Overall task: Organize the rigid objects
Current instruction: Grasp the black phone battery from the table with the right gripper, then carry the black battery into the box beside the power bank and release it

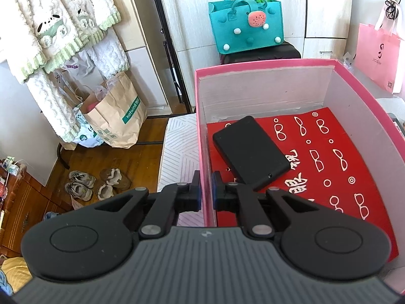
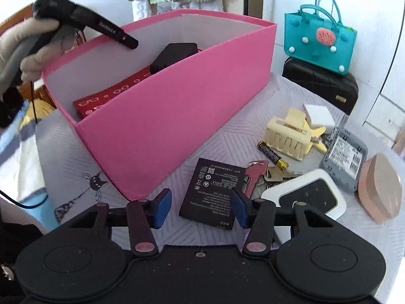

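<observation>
Now, starting at the far left of your room, cream and green knitted garments [image 1: 58, 25] hang on the wall above a brown paper bag [image 1: 119, 116], with pairs of shoes [image 1: 98, 183] on the wooden floor [image 1: 141, 141] below.

Moving right, your left gripper [image 1: 207, 190] is clamped on the near left wall of the pink box [image 1: 202, 131], one pad outside and one inside. Inside the box, a black rectangular device [image 1: 249, 152] lies on a red sheet printed with glasses [image 1: 329, 157], toward the left wall. Behind the box, a teal felt bag [image 1: 245, 25] sits on a black case [image 1: 260, 54], and a pink paper bag [image 1: 377, 58] hangs at the far right.

From your right wrist camera, the pink box [image 2: 177, 116] stands on the left of a pale surface with a line pattern [image 2: 227, 131]. Your right gripper [image 2: 201, 207] hangs half open, with a flat black battery [image 2: 214, 192] lying on the surface between its blue pads [image 2: 160, 209]; neither pad presses on it.

Right of the battery lie a bunch of keys [image 2: 263, 174] and an AA battery [image 2: 272, 155], then a cream hair claw [image 2: 288, 134], a white block [image 2: 317, 117], a white device with a dark panel [image 2: 306, 196], a grey labelled pack [image 2: 345, 158] and a pink leaf-shaped box [image 2: 381, 190].
</observation>
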Motion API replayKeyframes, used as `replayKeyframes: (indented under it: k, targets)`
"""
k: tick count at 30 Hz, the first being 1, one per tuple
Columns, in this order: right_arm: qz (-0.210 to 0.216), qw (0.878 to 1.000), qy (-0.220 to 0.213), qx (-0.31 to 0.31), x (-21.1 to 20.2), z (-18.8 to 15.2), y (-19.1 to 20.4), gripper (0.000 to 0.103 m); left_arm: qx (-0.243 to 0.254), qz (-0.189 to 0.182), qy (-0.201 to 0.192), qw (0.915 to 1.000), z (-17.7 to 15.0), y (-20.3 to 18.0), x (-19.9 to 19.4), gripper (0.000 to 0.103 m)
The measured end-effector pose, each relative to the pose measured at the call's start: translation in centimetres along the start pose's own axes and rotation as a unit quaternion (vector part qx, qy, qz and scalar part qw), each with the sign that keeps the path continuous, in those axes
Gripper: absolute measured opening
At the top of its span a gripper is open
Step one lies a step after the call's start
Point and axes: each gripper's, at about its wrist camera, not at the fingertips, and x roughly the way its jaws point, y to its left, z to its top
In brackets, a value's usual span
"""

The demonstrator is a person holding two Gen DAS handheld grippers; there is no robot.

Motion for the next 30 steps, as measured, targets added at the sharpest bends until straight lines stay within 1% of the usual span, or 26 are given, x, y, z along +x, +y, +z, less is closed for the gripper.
replayKeyframes:
  k: [3, 7, 9, 10, 11, 12, 16, 18, 19, 21, 22, 23, 24, 27, 30]
  targets:
    - [-0.010, 1.000, -0.002, 0.002, 0.4, 0.3, 0.1, 0.060, -0.004, -0.005, 0.003, 1.0000, 0.0, 0.2, 0.1, 0.007]
    - [-0.035, 0.999, 0.008, -0.018, 1.3, 0.6, 0.8, 0.063, -0.001, -0.002, 0.005, 1.0000, 0.0, 0.2, 0.1, 0.007]
    - [-0.023, 1.000, 0.013, 0.015, 1.3, 0.8, 0.0, 0.065, 0.000, 0.000, 0.005, 1.0000, 0.0, 0.1, 0.2, 0.007]
    - [-0.014, 0.999, 0.015, 0.031, 1.2, 0.9, -0.4, 0.065, 0.001, 0.000, 0.005, 1.0000, 0.0, 0.1, 0.2, 0.007]
    - [-0.009, 0.999, 0.014, 0.033, 1.1, 0.9, -0.7, 0.059, 0.001, 0.000, 0.005, 1.0000, 0.0, 0.1, 0.2, 0.007]
    - [-0.011, 0.999, 0.013, 0.028, 1.0, 0.8, -0.8, 0.056, 0.000, 0.000, 0.005, 1.0000, 0.0, 0.1, 0.2, 0.007]
    - [-0.001, 0.999, 0.006, 0.042, 0.8, 0.9, -1.5, 0.055, 0.001, 0.000, 0.008, 1.0000, 0.0, 0.0, 0.2, 0.007]
    - [-0.007, 1.000, 0.006, 0.030, 0.9, 0.9, -1.1, 0.056, 0.002, 0.001, 0.009, 1.0000, -0.1, 0.0, 0.2, 0.007]
    - [-0.014, 1.000, 0.008, 0.018, 0.8, 0.8, -0.7, 0.058, 0.001, 0.000, 0.009, 1.0000, -0.1, 0.0, 0.2, 0.007]
    - [-0.014, 1.000, 0.014, 0.022, 1.0, 0.8, -0.3, 0.063, -0.004, 0.003, 0.008, 1.0000, -0.1, 0.0, 0.1, 0.007]
    - [-0.011, 0.999, 0.018, 0.024, 1.1, 0.9, -0.3, 0.063, -0.002, 0.004, 0.007, 1.0000, 0.0, -0.1, 0.1, 0.007]
    - [-0.014, 0.999, 0.019, 0.024, 1.1, 1.0, -0.2, 0.055, 0.001, 0.006, 0.006, 1.0000, -0.1, -0.2, 0.1, 0.007]
    - [-0.020, 0.999, 0.017, 0.024, 1.0, 1.0, -0.2, 0.055, 0.004, 0.009, 0.006, 0.9999, 0.0, -0.3, 0.1, 0.007]
    - [-0.019, 0.999, 0.020, 0.034, 0.7, 1.3, -0.6, 0.054, 0.013, 0.015, 0.008, 0.9998, 0.0, -0.6, 0.1, 0.007]
    - [-0.012, 0.999, 0.009, 0.044, -0.5, 1.5, -1.0, 0.054, 0.015, 0.017, 0.007, 0.9997, 0.0, -0.6, 0.1, 0.007]
